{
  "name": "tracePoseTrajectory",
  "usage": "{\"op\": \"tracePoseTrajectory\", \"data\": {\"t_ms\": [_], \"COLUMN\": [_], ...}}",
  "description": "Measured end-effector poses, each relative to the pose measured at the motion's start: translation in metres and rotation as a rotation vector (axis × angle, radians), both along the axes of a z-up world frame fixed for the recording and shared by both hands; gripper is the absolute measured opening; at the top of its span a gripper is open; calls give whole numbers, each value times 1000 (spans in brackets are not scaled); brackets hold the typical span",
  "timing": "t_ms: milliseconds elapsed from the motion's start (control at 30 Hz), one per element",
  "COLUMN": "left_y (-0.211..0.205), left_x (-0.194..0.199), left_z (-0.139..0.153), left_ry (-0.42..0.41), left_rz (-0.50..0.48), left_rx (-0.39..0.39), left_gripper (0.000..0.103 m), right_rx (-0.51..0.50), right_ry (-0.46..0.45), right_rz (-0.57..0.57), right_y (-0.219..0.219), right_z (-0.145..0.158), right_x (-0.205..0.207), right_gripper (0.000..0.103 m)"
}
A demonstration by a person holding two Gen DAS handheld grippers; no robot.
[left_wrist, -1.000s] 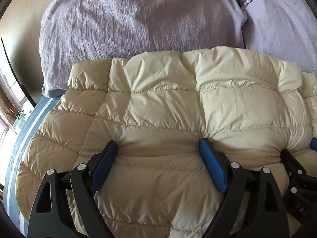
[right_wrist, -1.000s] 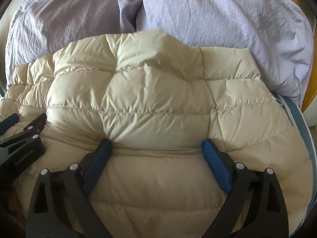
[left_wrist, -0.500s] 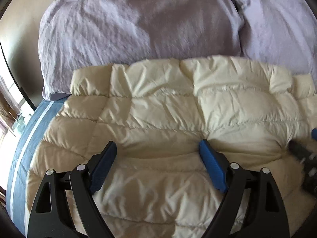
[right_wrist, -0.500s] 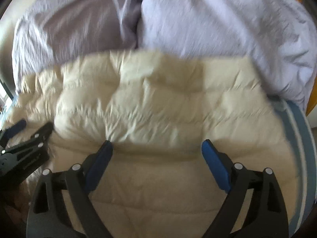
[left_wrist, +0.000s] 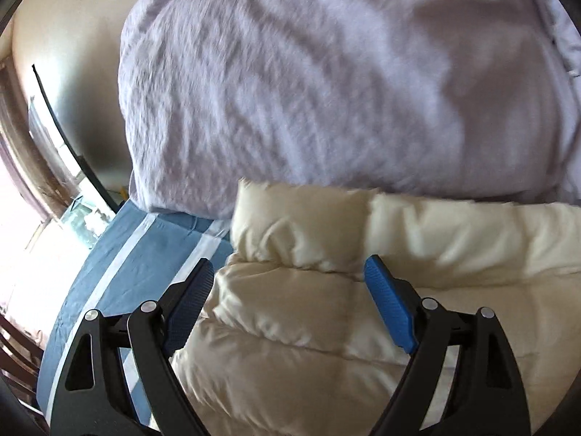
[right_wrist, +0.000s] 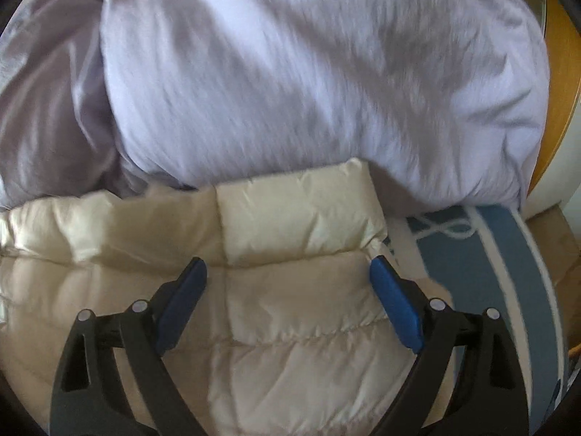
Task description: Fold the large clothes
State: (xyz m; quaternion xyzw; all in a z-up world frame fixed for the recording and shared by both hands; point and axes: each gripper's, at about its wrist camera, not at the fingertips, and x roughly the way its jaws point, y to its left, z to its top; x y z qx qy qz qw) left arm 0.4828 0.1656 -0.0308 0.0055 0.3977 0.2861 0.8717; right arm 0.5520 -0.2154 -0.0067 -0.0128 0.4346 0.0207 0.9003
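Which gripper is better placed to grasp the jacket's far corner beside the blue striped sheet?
Probably right: the right gripper has its open jaws framing the cream jacket's corner panel; the left gripper straddles its edge.

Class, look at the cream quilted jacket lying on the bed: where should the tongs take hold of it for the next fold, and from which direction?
Probably the two far corners of the cream quilted jacket, one per side. The left tongs and right tongs stand open above them. Come from above and the near side: the far edge butts against the lilac pillows, while the raised end panel gives puffed fabric to pinch.
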Motion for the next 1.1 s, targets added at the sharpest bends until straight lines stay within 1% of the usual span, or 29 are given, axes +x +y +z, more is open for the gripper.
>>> {"op": "tracePoseTrajectory", "data": {"t_ms": [100, 133, 200, 300, 433, 567, 700, 767, 867, 933, 967, 1033, 1100], "left_y": [15, 18, 18, 17, 17, 18, 31, 39, 44, 46, 45, 44, 48], "left_x": [-3, -4, -5, -5, -4, -3, -2, -2, -2, -6, -11, -30, -51], "left_z": [-10, -12, -14, -18, -20, -23, -29, -33, -34, -30, -26, -13, 0], "left_ry": [1, -3, -1, 8, 11, 15, 13, 8, 4, 5, 4, -24, -53], "left_rz": [19, 20, 17, 8, 10, 12, 14, 17, 19, 25, 22, -19, -44], "left_rx": [-83, -97, -97, -76, -98, -132, -177, -199, -213, -210, -216, -260, -278], "left_gripper": [87, 87, 87, 87, 88, 88, 89, 90, 90, 90, 89, 89, 89], "right_rx": [9, 6, -2, -3, 5, 38, 69, 101, 183, 229, 235, 251, 285], "right_ry": [22, 24, 31, 39, 49, 61, 81, 88, 75, 69, 74, 74, 65], "right_rz": [-5, -5, -2, -5, -11, -10, -7, -7, -2, -5, -14, -25, -30], "right_y": [0, 0, 1, 0, -6, -17, -27, -34, -48, -62, -68, -80, -99], "right_z": [-14, -15, -19, -25, -33, -37, -43, -45, -45, -43, -41, -29, -14], "right_x": [4, 4, 7, 9, 12, 13, 20, 23, 24, 23, 21, 8, -9], "right_gripper": [92, 93, 94, 95, 96, 96, 97, 98, 99, 97, 96, 96, 96]}}
